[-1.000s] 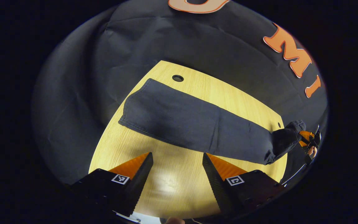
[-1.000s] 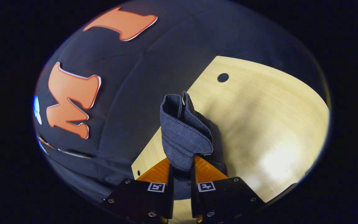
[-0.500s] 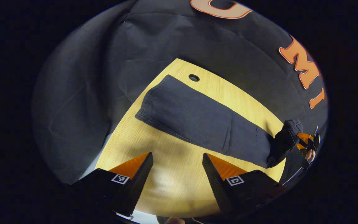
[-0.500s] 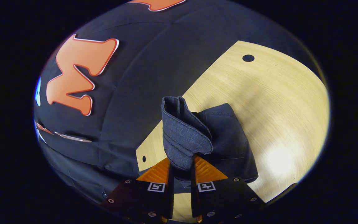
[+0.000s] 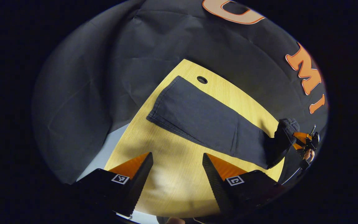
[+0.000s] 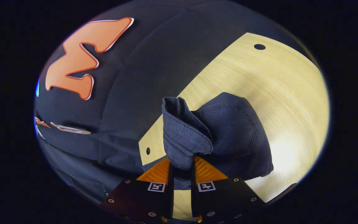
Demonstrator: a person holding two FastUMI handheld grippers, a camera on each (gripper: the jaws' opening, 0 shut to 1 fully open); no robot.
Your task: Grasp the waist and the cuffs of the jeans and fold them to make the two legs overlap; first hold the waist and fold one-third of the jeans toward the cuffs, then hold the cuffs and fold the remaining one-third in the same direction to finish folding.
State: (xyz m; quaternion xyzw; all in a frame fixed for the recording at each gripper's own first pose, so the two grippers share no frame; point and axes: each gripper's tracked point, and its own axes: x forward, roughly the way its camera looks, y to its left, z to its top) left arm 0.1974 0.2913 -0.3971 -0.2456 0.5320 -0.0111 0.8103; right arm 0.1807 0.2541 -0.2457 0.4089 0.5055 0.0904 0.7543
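Jeans point(image 5: 210, 123) dragged rightward, one pair

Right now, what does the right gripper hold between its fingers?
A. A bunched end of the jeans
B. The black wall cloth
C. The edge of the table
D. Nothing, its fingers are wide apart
A: in the right gripper view, the right gripper has both fingers pressed on a bunched end of the jeans, lifted above the table.

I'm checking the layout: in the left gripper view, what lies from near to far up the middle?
Left claw, open → bare light wooden tabletop → dark blue jeans lying flat → round dark hole in the table → black cloth wall.
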